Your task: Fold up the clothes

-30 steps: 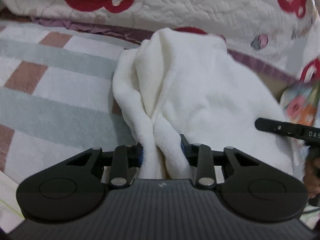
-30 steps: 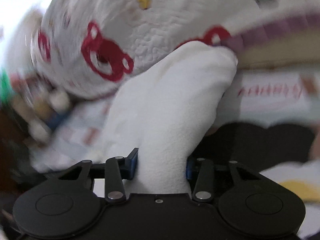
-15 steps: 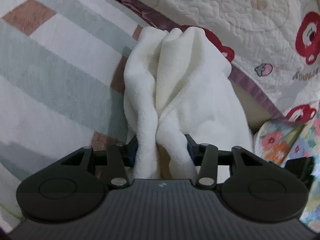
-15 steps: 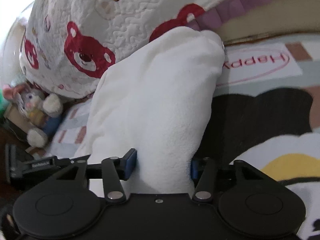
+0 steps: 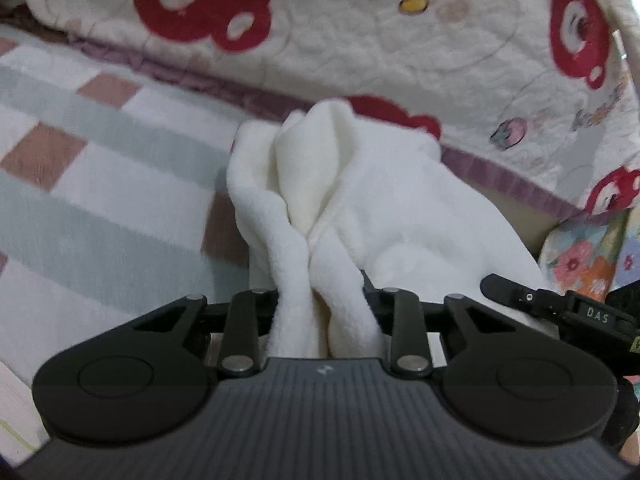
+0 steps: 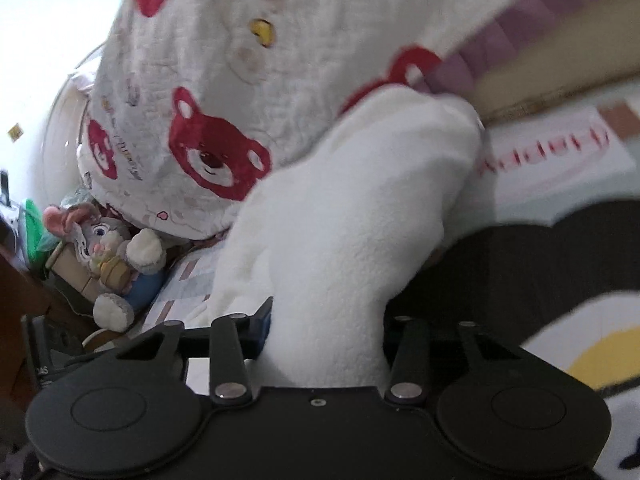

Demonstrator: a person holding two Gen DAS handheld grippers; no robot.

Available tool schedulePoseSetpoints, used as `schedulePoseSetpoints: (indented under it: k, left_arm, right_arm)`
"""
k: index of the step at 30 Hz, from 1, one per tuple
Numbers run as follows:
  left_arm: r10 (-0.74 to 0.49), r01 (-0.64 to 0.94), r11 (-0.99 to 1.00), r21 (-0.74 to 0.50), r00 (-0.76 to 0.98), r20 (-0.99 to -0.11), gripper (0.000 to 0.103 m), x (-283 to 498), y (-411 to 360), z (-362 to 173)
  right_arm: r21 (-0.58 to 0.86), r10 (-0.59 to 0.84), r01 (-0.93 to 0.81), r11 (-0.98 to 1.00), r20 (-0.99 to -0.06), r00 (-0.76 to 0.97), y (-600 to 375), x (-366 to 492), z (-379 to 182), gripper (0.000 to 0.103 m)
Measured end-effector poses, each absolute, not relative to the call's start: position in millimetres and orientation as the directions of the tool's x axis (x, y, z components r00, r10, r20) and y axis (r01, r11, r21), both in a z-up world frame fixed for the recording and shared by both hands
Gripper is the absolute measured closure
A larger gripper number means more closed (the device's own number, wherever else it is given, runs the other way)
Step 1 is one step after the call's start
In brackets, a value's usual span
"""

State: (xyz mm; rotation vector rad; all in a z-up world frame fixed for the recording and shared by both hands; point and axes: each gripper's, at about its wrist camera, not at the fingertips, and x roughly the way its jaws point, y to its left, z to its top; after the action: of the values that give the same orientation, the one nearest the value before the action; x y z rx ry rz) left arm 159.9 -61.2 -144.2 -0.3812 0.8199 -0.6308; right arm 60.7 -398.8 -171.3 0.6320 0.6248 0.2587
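Left gripper point(image 5: 320, 300) is clamped on a bunched edge of the white fleece garment point(image 5: 380, 208), two rolled folds of cloth squeezed between its jaws. Right gripper point(image 6: 326, 320) likewise pinches a thick wad of the same white fleece garment point(image 6: 352, 208), which rises from its jaws and fills the middle of that view. The garment hangs between the two grippers over the bed, its far end touching the quilt point(image 5: 400, 40), a cream quilted cover printed with red bear heads and edged in purple.

Left of the garment in the left wrist view lies the checked blanket point(image 5: 100, 168) in grey, white and brown squares. The right gripper's body shows just right of the garment there, bearing the white letters "DAS" point(image 5: 597, 314). On the quilt some small printed lettering is too blurred to read. Red writing on the bed cover right of the garment in the right wrist view is smeared and illegible. A plush rabbit point(image 6: 112, 256) sits left of the garment, below the quilt.
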Motion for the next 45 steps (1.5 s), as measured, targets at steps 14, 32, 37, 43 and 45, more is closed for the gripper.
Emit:
schedulePoseSetpoints:
  k: [14,32,37,43,45]
  left_arm:
    - [-0.682,0.308,0.671,-0.675,0.613,-0.399,0.076,159.1,-9.9,-104.2]
    - [-0.283,0.117,0.802,-0.585,0.938,-0.201,0.076,159.0,146.5,-0.3]
    - [-0.171,-0.039,0.811,-0.584,0.939,-0.299,0.07,199.2,170.7,-43.8]
    - [-0.104,-0.41,0.64,-0.649,0.792,-0.602,0.063,215.8,203.6,-154.4]
    - [-0.129,-0.438,0.599,-0.671,0.774,-0.62,0.062,208.2,207.3,-166.2]
  right_arm:
    - [0.494,0.439,-0.217,0.842,-0.394,0.807,-338.2,75.7,-84.5,0.055]
    - [0.477,0.693,-0.573,0.667,-0.113,0.712,-200.7,177.1,-33.6,0.055]
    - [0.541,0.745,-0.606,0.584,-0.061,0.664,-164.0,221.1,-47.5,0.054]
    - [0.641,0.596,-0.207,0.739,-0.481,0.643,-126.9,278.3,-178.1,0.048]
    - [0.608,0.532,-0.159,0.778,-0.501,0.683,-128.5,264.1,-194.5,0.045]
